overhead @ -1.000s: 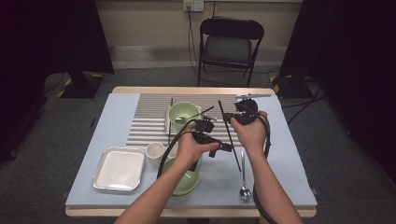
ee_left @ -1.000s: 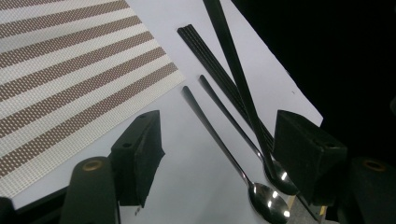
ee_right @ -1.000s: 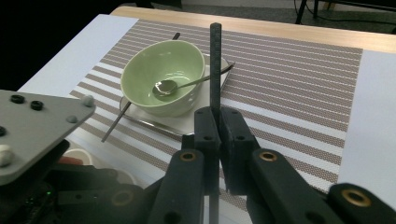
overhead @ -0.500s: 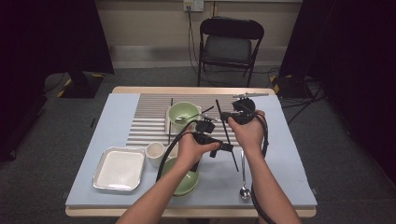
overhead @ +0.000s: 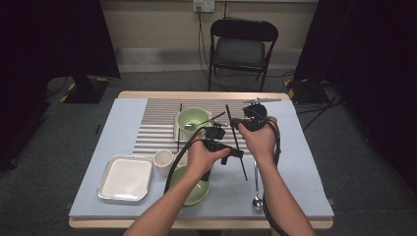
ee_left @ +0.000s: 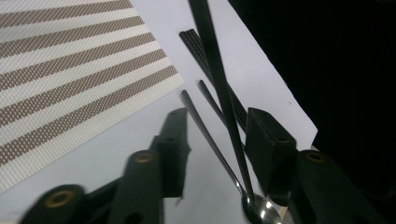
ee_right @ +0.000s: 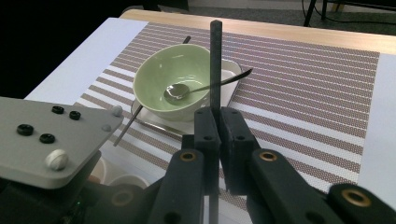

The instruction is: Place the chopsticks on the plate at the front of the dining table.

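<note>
The left tool (ee_left: 215,154) has narrowed around the black chopstick (ee_left: 219,84) the right tool (ee_right: 218,135) clamps.

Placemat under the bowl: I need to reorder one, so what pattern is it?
The placemat has brown and white stripes, clearest in the right gripper view.

Staged recording room or lab, not home. Table (overhead: 295,162) under pale blue cover stands alone on grey carpet (overhead: 59,162). Black curtains (overhead: 54,39) hang left and right behind table. Lone black folding chair (overhead: 243,46) beyond table's far edge, against bare wall. Wall socket (overhead: 204,5) above chair, cables (overhead: 314,105) trailing over carpet right of table. Crockery laid out prop-like.
</note>
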`<state>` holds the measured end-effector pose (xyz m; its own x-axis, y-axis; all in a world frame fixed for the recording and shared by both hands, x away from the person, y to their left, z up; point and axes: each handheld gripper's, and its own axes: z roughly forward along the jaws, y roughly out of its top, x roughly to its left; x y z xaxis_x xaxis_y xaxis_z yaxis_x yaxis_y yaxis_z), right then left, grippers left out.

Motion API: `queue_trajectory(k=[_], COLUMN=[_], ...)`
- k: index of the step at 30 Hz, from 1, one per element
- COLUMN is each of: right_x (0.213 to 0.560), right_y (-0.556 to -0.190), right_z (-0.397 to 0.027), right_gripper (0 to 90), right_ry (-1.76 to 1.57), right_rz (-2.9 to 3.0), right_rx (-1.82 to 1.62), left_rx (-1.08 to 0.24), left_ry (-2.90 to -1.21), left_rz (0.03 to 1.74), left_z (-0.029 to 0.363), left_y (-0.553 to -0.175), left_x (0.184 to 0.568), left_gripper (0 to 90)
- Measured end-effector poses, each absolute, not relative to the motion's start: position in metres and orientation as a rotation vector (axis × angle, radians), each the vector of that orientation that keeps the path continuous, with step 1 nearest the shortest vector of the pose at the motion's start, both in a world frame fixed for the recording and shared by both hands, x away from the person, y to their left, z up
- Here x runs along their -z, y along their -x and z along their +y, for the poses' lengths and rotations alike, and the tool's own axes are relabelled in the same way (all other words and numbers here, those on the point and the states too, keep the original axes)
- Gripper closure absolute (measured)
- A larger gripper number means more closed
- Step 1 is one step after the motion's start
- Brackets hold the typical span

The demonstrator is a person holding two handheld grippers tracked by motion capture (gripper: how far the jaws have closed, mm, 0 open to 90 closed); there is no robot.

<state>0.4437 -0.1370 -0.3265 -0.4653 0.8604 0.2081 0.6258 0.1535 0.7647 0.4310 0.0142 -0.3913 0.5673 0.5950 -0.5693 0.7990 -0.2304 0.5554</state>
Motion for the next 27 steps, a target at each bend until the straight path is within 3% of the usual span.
queue_trajectory(k=[20, 27], right_x=[0.3237, 0.3237], right_y=[-0.4429, -0.4425], right_z=[-0.1340, -0.1334], right_gripper=[86.2, 86.2], right_ry=[-1.441, -1.442], right_rz=[2.149, 2.152], right_rx=[-1.251, -1.259], left_rx=[0.323, 0.334], left_ry=[-1.839, -1.831], left_rz=[1.176, 1.200], left_z=[0.0135, 0.0149], left_y=[-0.4305, -0.4304], left_x=[0.3910, 0.3885], left_gripper=[71.1, 81.7])
